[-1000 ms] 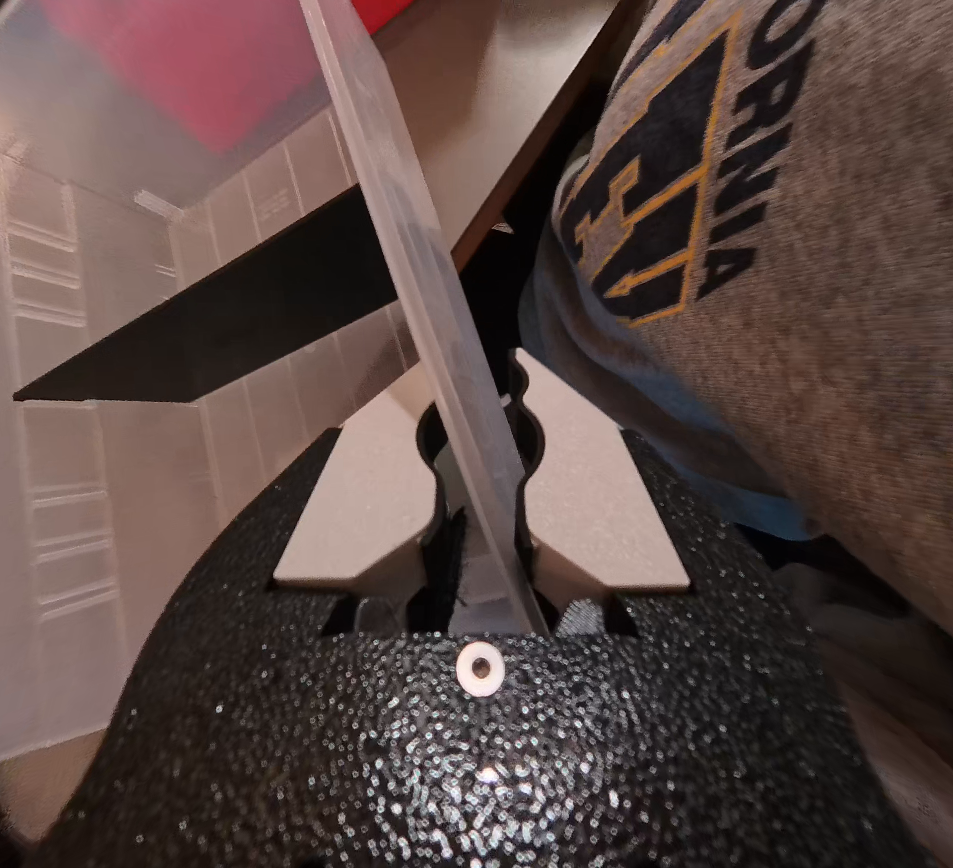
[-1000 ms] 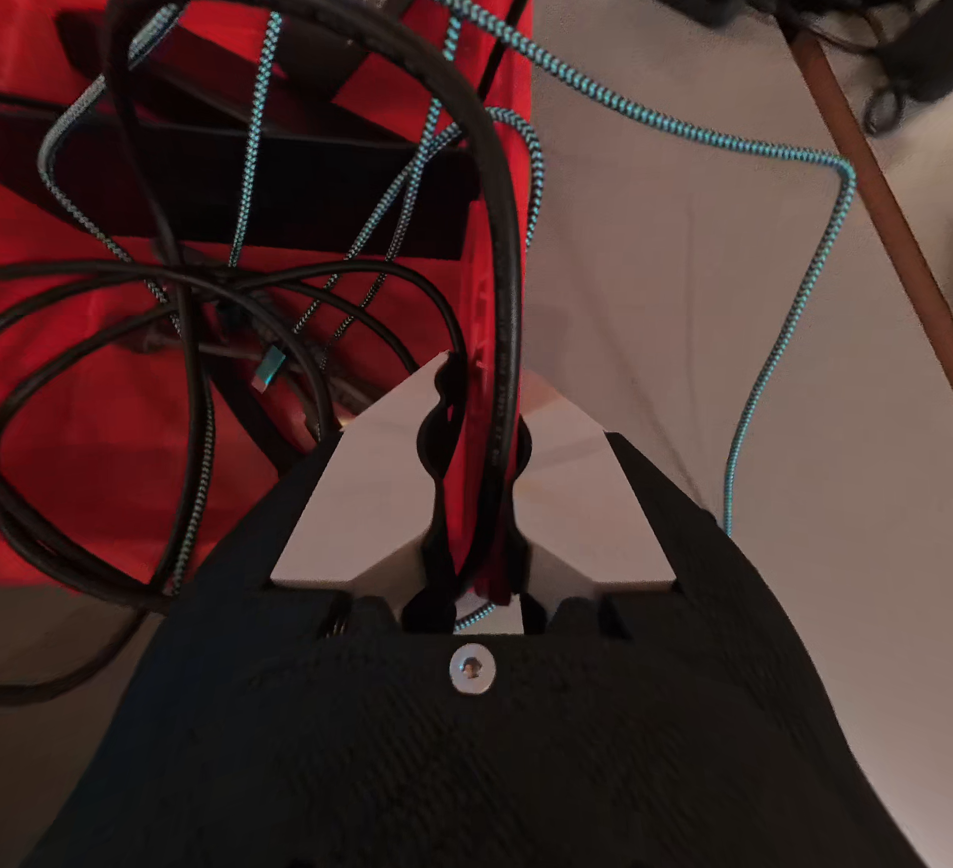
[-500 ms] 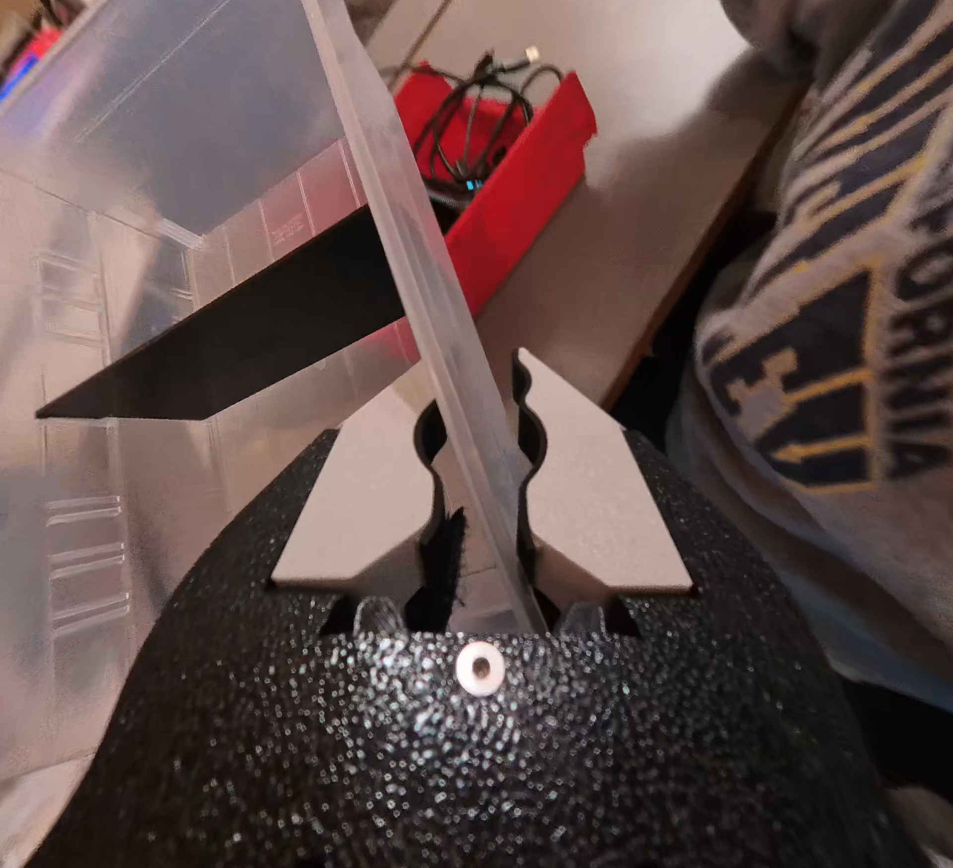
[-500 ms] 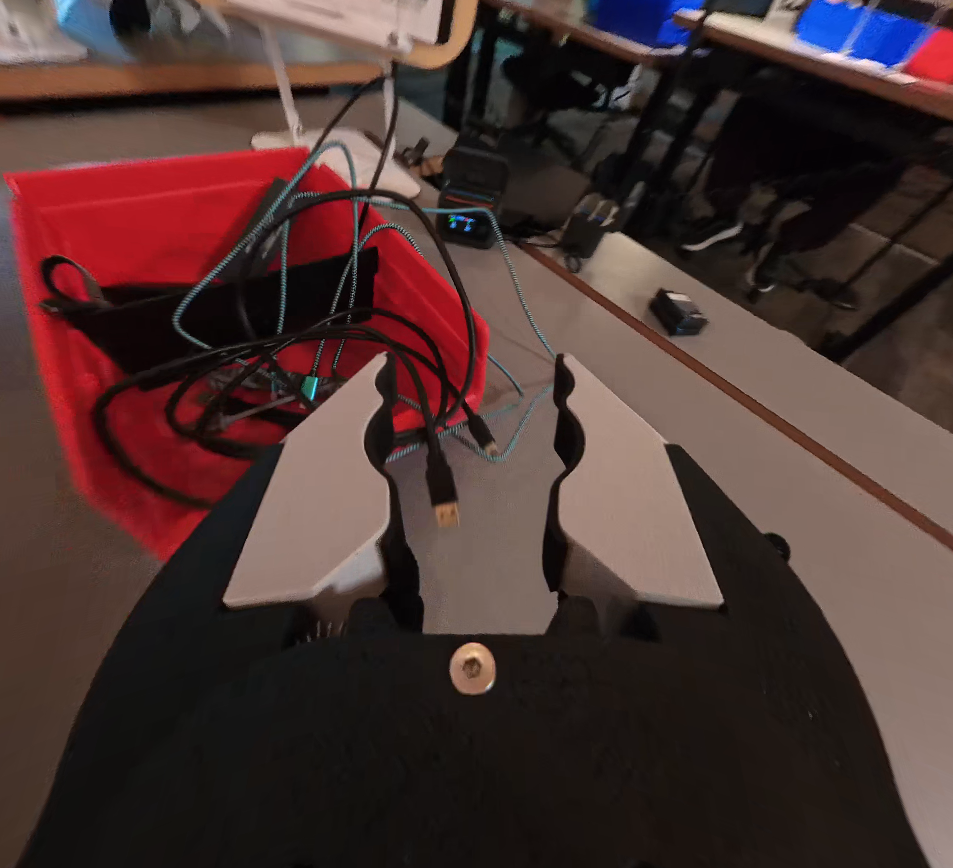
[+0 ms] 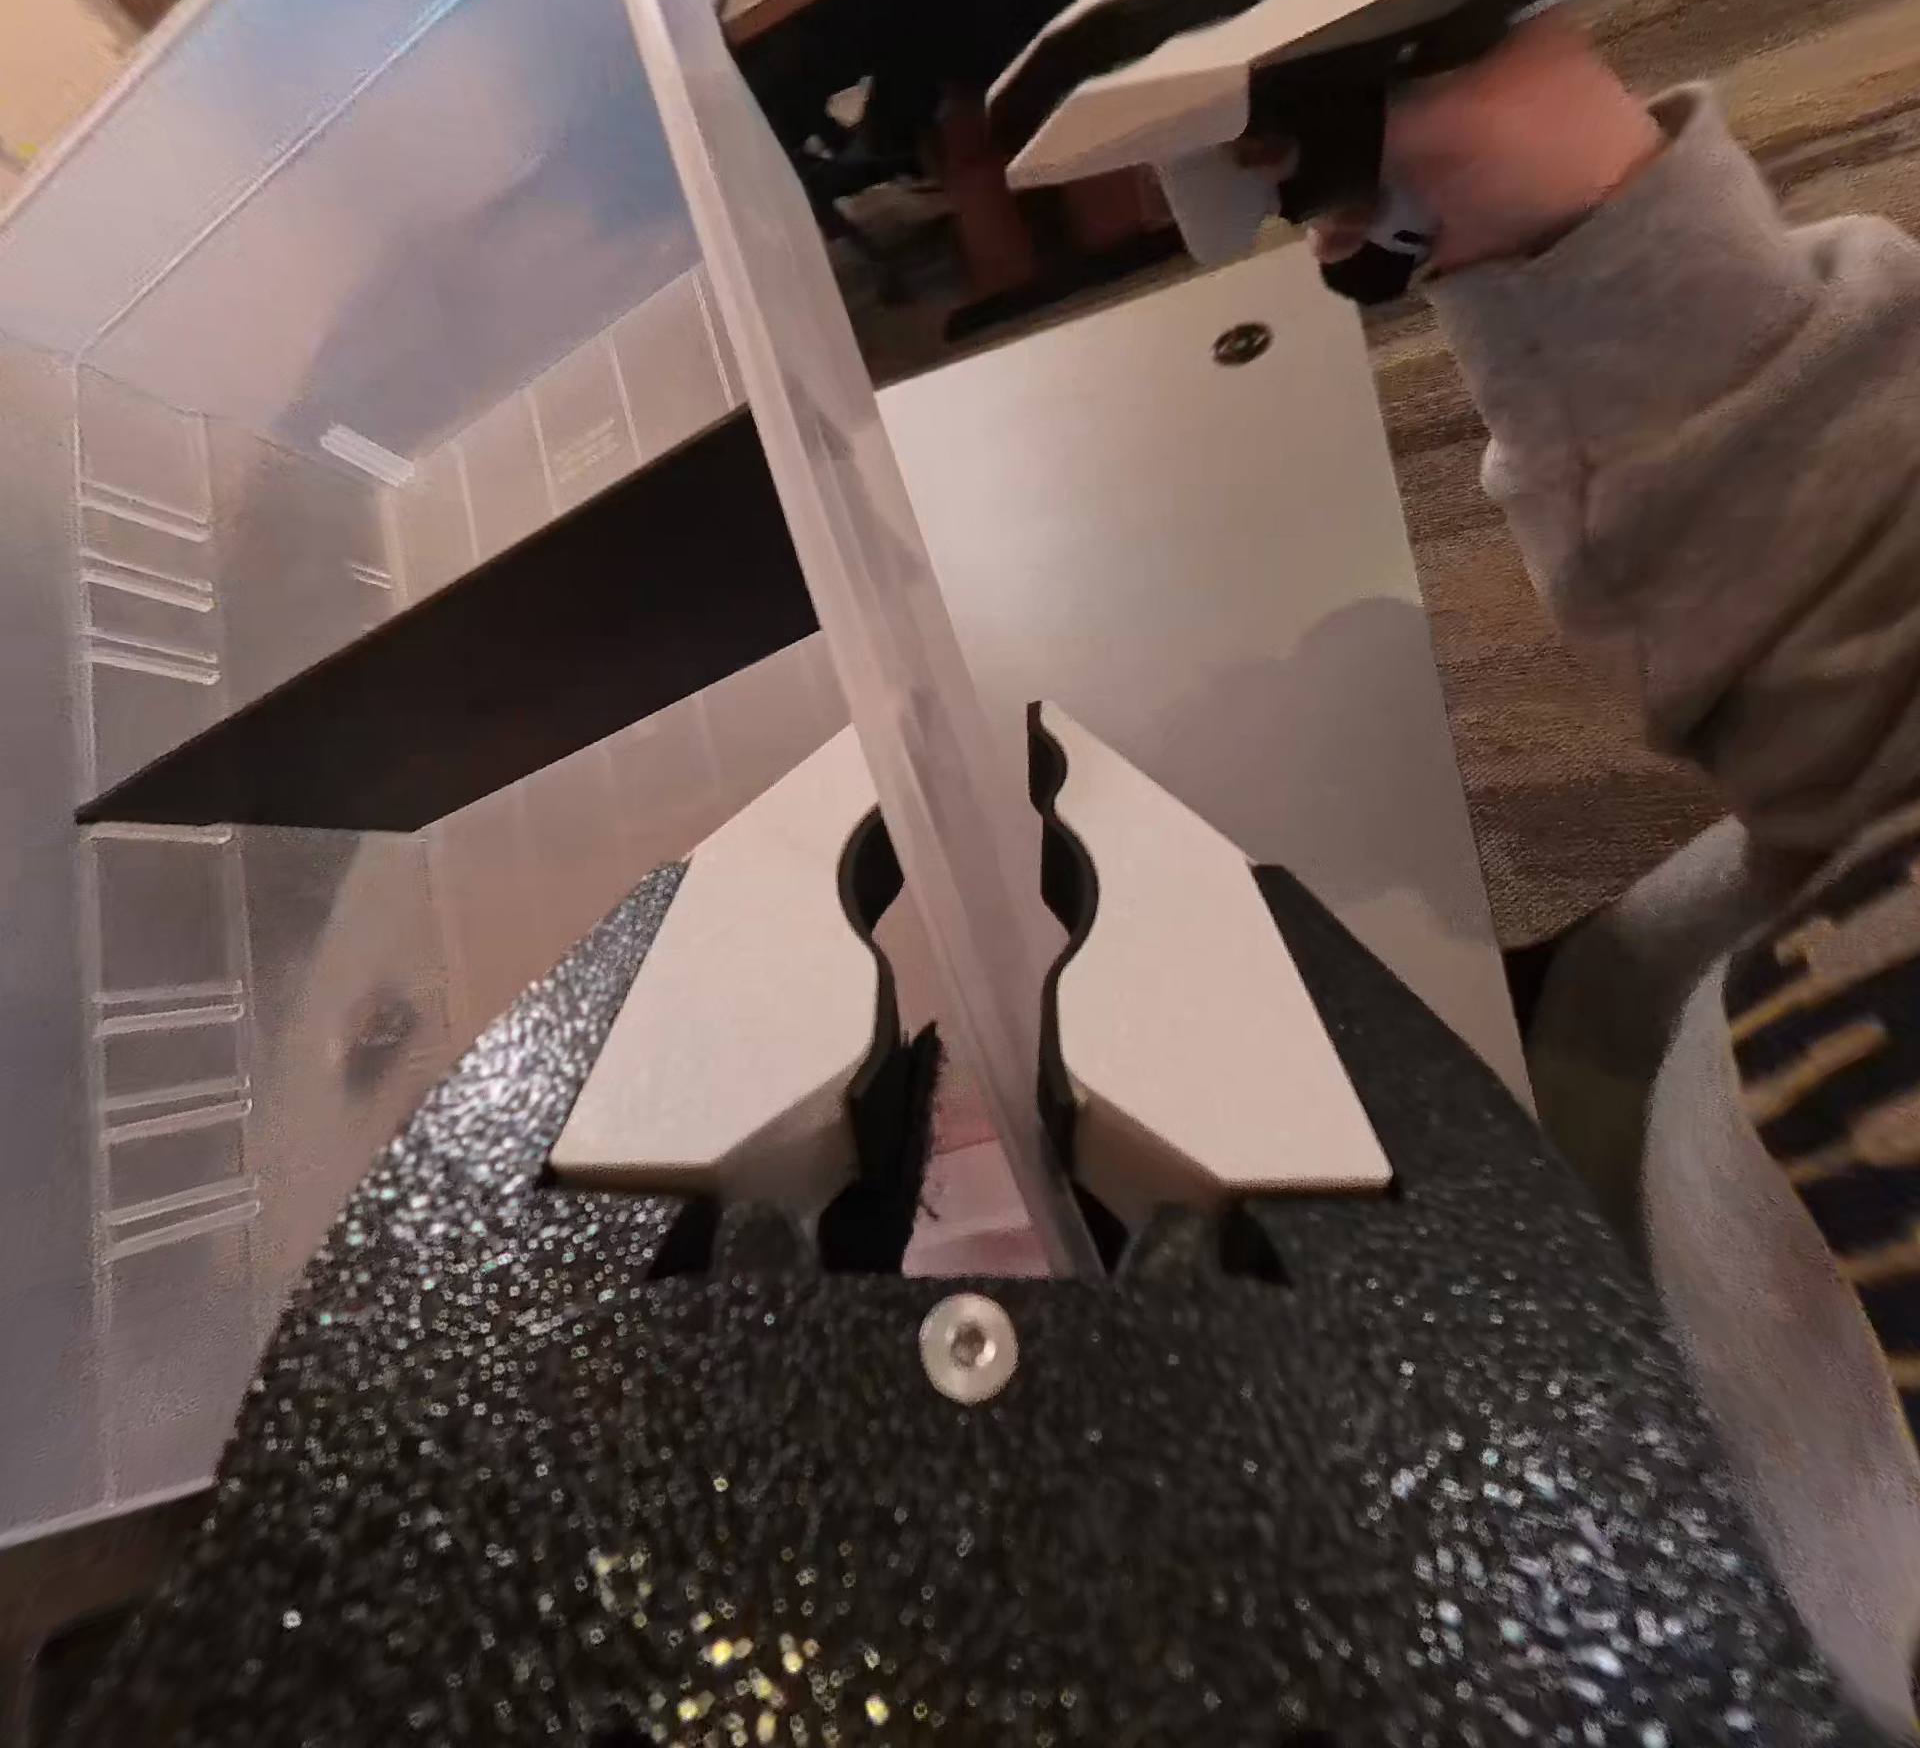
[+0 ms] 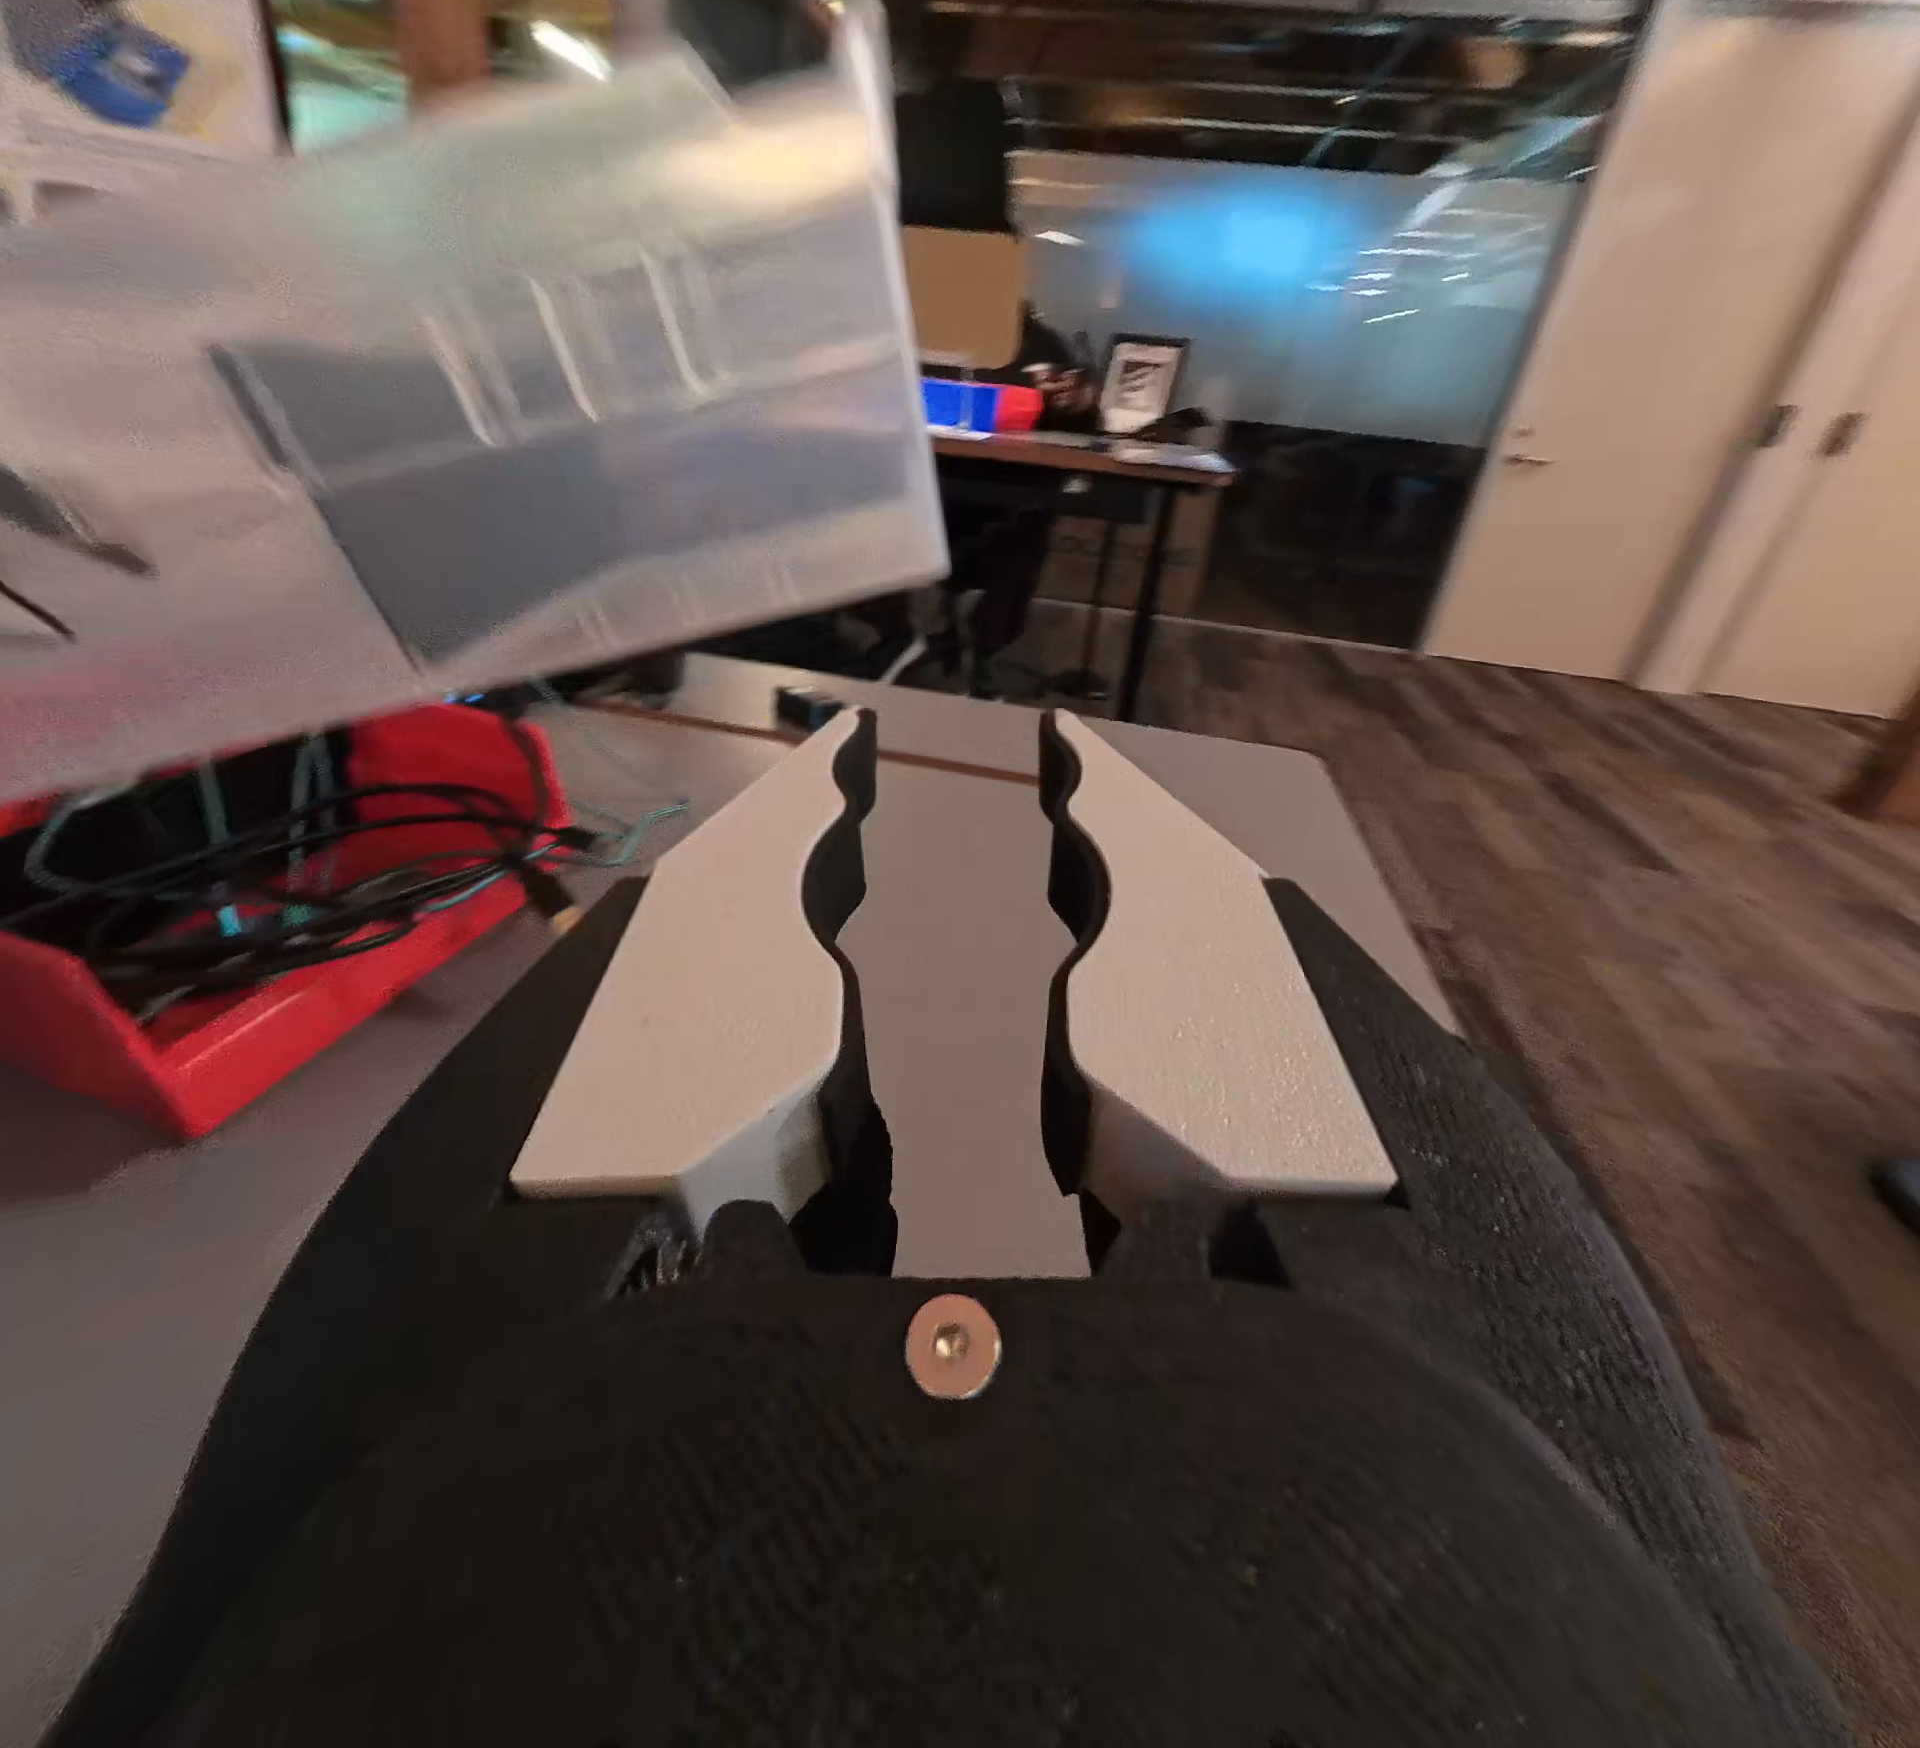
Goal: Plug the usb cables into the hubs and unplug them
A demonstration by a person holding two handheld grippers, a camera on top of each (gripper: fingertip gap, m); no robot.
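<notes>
Your left hand-held gripper (image 5: 961, 877) was pinching the rim of a clear plastic bin (image 5: 343, 244), its two pale fingers (image 5: 748, 1002) closed on the thin wall, which ran up and away between them at a slant. The clear plastic bin was lifted off the bench (image 5: 1164, 555) and filled the left half of the left wrist view; a flat black divider (image 5: 488, 670) sat across its inside. Past the wall lay the pale bench top, and beyond its far edge a patterned carpet (image 5: 1621, 763).

At the upper right of that view your right hand-held gripper (image 5: 1143, 36) was in the air, held by your hand (image 5: 1496, 129) in a grey sleeve (image 5: 1745, 472). Its jaws stood spread apart with nothing between them, and the right wrist view showed the same: the two pale fingers (image 6: 727, 971) were well apart, with only the grey bench (image 6: 935, 1023) seen in the gap.

In the right wrist view the clear plastic bin (image 6: 468, 399) hung blurred at the upper left, above a red tray (image 6: 260, 1054) that stood on the bench. The usb cables (image 6: 312, 877), black ones and teal braided ones, lay tangled in the red tray, with a couple of plug ends (image 6: 556, 898) hanging over its near corner. You could not make out a hub among them. A small dark device (image 6: 805, 706) lay farther back on the bench
</notes>
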